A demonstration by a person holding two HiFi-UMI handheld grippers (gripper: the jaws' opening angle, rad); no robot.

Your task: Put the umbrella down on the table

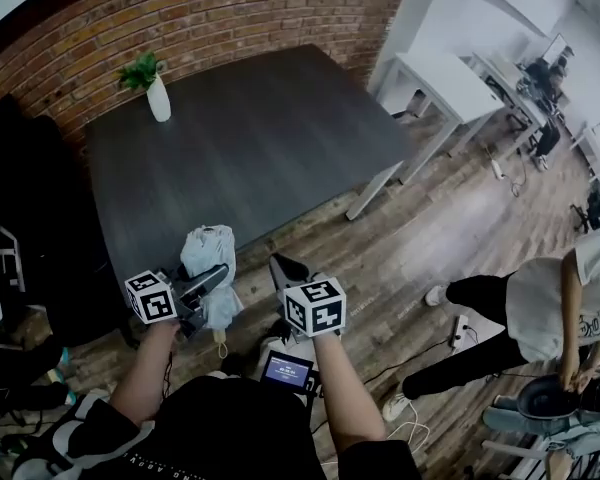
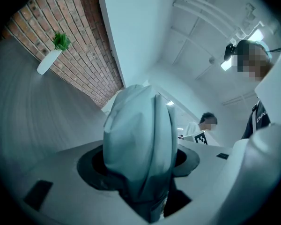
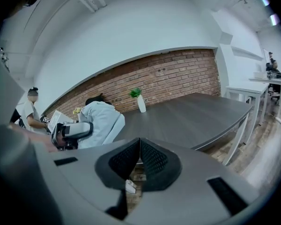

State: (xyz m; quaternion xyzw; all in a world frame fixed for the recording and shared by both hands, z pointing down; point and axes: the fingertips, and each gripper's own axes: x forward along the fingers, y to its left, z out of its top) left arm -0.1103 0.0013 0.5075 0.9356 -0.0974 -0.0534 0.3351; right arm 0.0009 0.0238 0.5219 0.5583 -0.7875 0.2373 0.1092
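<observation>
A folded pale-blue umbrella (image 1: 208, 258) is clamped in my left gripper (image 1: 215, 273), just off the near edge of the dark grey table (image 1: 260, 138). In the left gripper view the umbrella (image 2: 140, 139) fills the space between the jaws and stands up out of them. From the right gripper view I see the umbrella (image 3: 100, 123) and the left gripper (image 3: 72, 131) at the left, beside the table (image 3: 196, 116). My right gripper (image 1: 280, 265) is next to it, jaws shut together (image 3: 139, 149) with nothing between them, pointing toward the table.
A white vase with a green plant (image 1: 158, 98) stands at the table's far left corner by the brick wall (image 1: 230, 18). White desks (image 1: 450, 78) stand to the right. A person (image 1: 540, 308) stands at lower right. A dark chair (image 1: 30, 198) is at left.
</observation>
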